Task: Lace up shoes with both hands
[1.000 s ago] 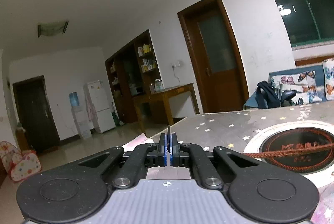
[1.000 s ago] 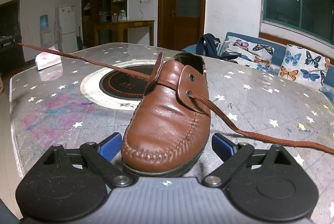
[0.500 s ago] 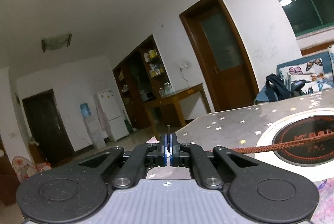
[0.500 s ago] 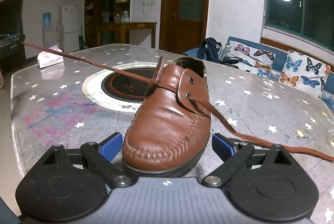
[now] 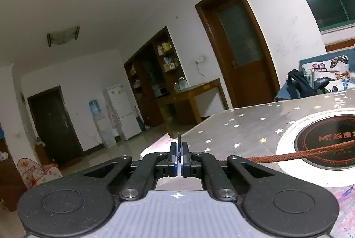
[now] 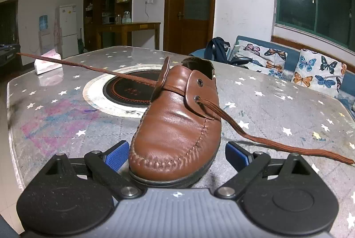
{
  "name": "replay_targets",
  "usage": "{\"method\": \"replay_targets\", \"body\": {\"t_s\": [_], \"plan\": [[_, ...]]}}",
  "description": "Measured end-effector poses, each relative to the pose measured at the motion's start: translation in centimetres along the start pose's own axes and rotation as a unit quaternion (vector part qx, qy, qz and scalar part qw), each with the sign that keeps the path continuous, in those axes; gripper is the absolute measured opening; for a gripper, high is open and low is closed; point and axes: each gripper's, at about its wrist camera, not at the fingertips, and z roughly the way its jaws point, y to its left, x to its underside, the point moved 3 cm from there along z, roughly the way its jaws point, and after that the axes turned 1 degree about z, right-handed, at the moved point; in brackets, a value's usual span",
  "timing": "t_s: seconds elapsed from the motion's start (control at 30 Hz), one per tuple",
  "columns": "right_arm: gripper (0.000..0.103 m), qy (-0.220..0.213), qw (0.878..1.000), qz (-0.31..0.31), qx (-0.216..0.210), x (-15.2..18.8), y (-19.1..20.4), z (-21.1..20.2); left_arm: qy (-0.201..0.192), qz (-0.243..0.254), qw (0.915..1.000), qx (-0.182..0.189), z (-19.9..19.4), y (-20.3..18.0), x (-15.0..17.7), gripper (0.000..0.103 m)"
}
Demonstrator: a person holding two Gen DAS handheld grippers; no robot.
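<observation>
The tabletop (image 6: 66, 127), grey and scattered with white stars around a dark round inset, carried a brown leather shoe (image 6: 177, 127) with its stitched toe pointing at the right gripper (image 6: 177, 154), whose blue-padded jaws stood wide apart on either side of that toe. A brown flat lace (image 6: 255, 138) ran through the lower pair of eyelets; the upper eyelet on the near flap was bare. One lace end trailed on the tabletop to the right, the other stretched taut to the left gripper (image 5: 179, 157), clamped together on it.
</observation>
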Motion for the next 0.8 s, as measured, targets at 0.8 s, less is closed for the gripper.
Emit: {"method": "replay_targets", "body": {"t_s": [0.8], "plan": [[0.088, -0.016, 0.999, 0.039, -0.034, -2.3, -2.2, -2.0, 0.050, -0.046, 0.9337, 0.351, -4.6, -5.6, -2.0, 0.003]]}}
